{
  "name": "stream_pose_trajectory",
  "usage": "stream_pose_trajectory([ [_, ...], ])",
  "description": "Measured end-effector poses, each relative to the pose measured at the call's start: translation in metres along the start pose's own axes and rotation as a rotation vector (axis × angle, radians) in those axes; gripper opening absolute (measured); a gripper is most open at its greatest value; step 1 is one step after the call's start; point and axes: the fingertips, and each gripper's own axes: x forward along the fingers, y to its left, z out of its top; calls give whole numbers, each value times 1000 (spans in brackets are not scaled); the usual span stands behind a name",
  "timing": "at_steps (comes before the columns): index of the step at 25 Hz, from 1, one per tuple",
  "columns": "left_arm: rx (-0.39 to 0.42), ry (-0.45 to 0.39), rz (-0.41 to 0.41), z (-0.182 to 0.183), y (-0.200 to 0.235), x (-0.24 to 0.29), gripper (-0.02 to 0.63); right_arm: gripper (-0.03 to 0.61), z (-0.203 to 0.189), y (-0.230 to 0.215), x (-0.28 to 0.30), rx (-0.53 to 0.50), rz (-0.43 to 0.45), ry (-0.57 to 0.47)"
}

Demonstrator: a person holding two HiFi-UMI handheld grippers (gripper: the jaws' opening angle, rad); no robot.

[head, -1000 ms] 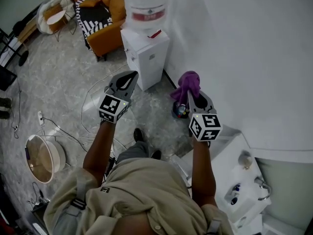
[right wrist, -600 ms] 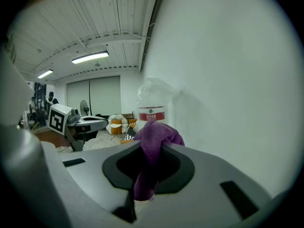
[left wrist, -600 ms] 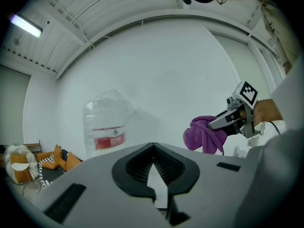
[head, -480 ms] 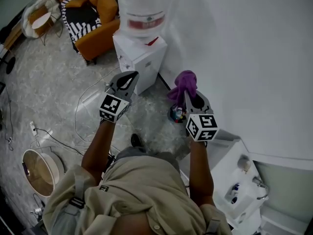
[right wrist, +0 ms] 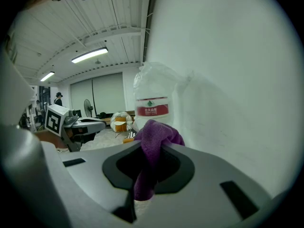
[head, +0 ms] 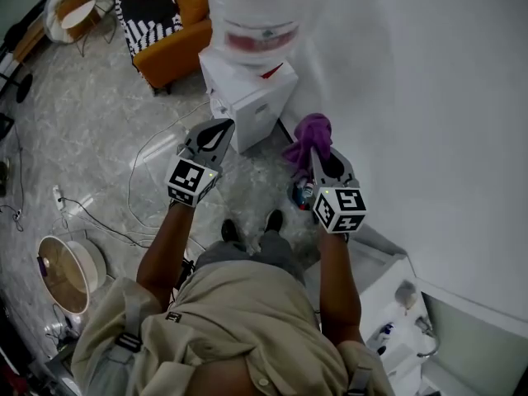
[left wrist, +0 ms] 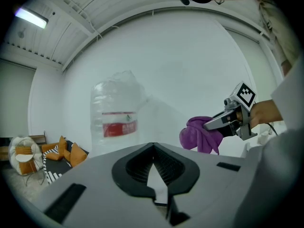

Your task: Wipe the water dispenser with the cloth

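Right claw (head: pixel 320 157) clamped on a purple cloth (head: pixel 310 134), the left claw (head: pixel 218 129) shut on nothing and held level beside it at centre frame, as I face the dispenser (head: pixel 252 97) at the upper middle of the head view. It stands against the white wall, ahead of both claws and apart from the cloth, so no wiping contact has been made. The cloth is soft and nappy, bunched into a knot above the jaws, with only a narrow tail pinched between them. My worry is that a hard drag across a panel could pull that tail free and drop it. The dispenser is a white boxy cabinet with smooth, hard faces and square edges, and the cloth should glide over it easily. The bottle (head: pixel 250 15) on top is clear, thin-walled plastic with a red label band, and its walls look crinkled. It may be light, and a sideways shove from the rigid claw could rock or unseat it. A white cord (head: pixel 157 151) loops over the mottled grey floor left of centre, and small objects (head: pixel 304 193) lie by the wall under the right claw. Either could catch a foot as I step closer.
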Motion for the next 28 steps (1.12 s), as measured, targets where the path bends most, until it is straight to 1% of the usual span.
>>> stream_pose_trajectory([
  [4,5,2,64,-5,7,11,17,51,-7,-12,38,-15,71,10],
  [8,10,23,144,-23,9,25,17,51,-17,-29,75,-42,139,0],
  [11,-31,58,225,-39,10,33,17,51,-34,-43,109,-77,187,-8],
  [13,-57,86,267,-60,11,38,17,51,-52,-51,134,-88,205,-11],
  [15,-78,93,283,-82,14,47,17,51,-69,-59,158,-102,206,-23],
  [18,-54,88,294,-108,19,60,17,51,-90,-65,188,-127,207,-47],
  [21,-56,137,315,-127,25,65,17,51,-110,-60,216,-151,218,-62],
  [25,-33,162,323,-150,37,72,17,51,-140,-37,248,-178,254,-61],
  [28,-17,159,316,-171,47,79,17,51,-158,-1,269,-230,318,-81],
])
